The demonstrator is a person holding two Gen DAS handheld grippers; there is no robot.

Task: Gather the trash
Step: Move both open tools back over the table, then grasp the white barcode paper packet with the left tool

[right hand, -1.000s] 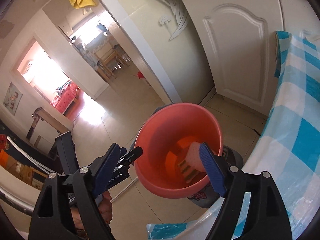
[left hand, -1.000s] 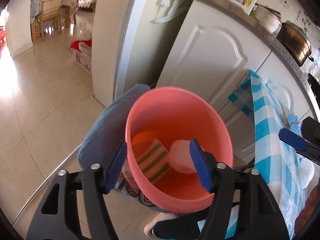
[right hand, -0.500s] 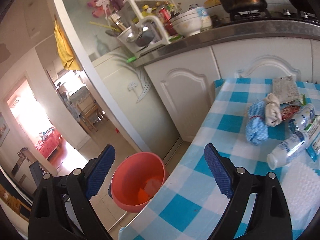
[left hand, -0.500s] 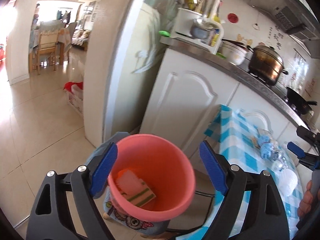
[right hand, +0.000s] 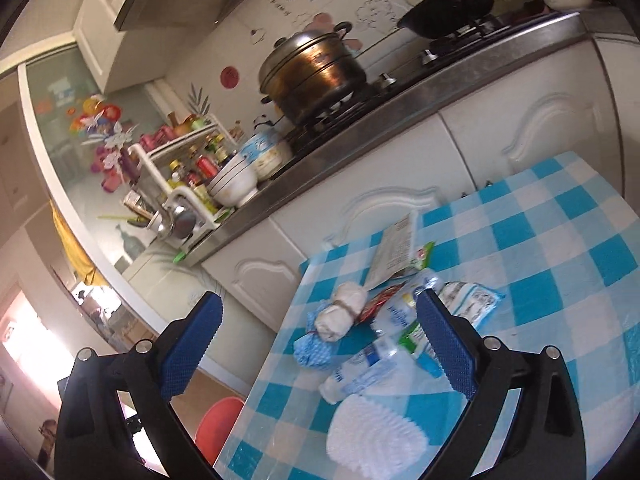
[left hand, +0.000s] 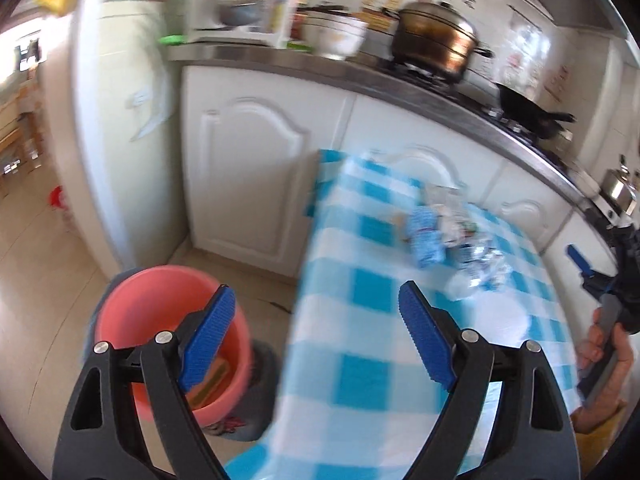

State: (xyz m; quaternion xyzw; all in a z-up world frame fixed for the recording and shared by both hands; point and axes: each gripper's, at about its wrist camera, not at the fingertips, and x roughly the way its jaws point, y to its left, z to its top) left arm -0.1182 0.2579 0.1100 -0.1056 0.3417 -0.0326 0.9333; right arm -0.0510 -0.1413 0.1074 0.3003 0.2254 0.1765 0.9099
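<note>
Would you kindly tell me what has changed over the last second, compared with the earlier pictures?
Both hand-held grippers swung up and away from the pink bucket toward the checked table. The left hand-held gripper and right hand-held gripper have just been opening, with nothing between the jaws. The sponge and other scraps they hovered over stay in the bucket; the bottles and wrappers still lie on the table.
</note>
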